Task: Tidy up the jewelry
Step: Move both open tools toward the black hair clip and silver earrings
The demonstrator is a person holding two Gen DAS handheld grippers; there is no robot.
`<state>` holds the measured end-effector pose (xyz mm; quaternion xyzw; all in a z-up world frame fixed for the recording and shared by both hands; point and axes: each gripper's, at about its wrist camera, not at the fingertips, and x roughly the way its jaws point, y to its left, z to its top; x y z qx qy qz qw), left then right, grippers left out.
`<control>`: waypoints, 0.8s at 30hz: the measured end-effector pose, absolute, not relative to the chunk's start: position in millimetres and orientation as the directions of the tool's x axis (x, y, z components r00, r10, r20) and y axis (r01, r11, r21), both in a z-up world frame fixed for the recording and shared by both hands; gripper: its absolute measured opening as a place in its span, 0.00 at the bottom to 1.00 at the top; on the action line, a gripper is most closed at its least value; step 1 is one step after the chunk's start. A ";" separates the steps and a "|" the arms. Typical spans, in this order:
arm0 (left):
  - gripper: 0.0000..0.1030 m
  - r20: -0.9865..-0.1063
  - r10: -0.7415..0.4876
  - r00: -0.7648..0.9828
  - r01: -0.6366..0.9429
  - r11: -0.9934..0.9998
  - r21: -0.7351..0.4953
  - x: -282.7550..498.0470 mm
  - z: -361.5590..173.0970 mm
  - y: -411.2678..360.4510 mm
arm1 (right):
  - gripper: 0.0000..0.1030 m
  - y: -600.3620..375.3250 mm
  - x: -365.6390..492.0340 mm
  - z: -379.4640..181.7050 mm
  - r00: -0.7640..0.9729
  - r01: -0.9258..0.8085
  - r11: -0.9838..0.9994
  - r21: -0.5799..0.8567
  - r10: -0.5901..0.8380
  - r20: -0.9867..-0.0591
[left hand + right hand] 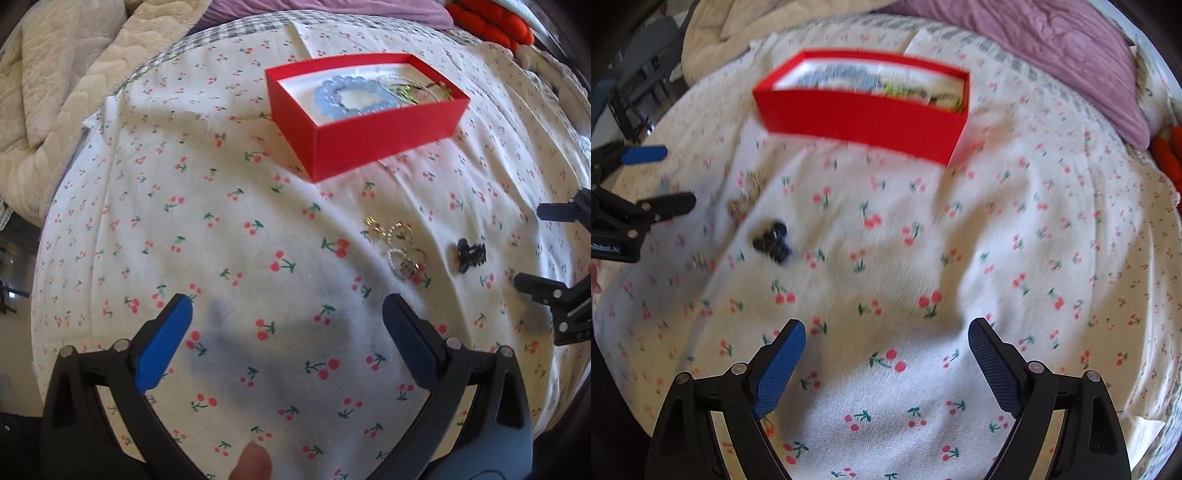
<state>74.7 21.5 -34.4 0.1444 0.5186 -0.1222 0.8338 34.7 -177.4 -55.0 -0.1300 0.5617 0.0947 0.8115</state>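
A red box stands on the cherry-print sheet and holds a blue bead bracelet and other pieces. A cluster of rings and small gold and pearl pieces lies loose on the sheet. To its right is a black clip-like piece. My left gripper is open over bare sheet, short and left of the cluster. My right gripper is open too, nothing between its fingers, just right of the black piece. The right wrist view is blurred.
A cream quilt is heaped at the back left and a purple blanket at the back. Something orange-red lies at the far right. A small silver piece rests near the left gripper. A fingertip shows at the bottom edge.
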 end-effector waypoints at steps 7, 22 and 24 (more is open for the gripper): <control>0.99 -0.902 -0.036 0.431 0.431 0.886 0.170 71.3 -50.4 3.8 | 0.90 -180.4 34.8 -70.0 0.331 -0.314 0.944 -0.106 0.004 -0.944; 0.82 -0.900 -0.241 0.363 0.670 0.739 0.072 59.7 -37.1 -17.5 | 1.00 -172.3 42.4 -74.4 0.353 -0.363 0.927 -0.100 0.037 -0.935; 0.73 -0.901 -0.263 0.345 0.692 0.720 0.055 56.5 -38.2 -21.4 | 1.00 -164.8 39.6 -72.4 0.365 -0.407 0.910 -0.082 0.080 -0.928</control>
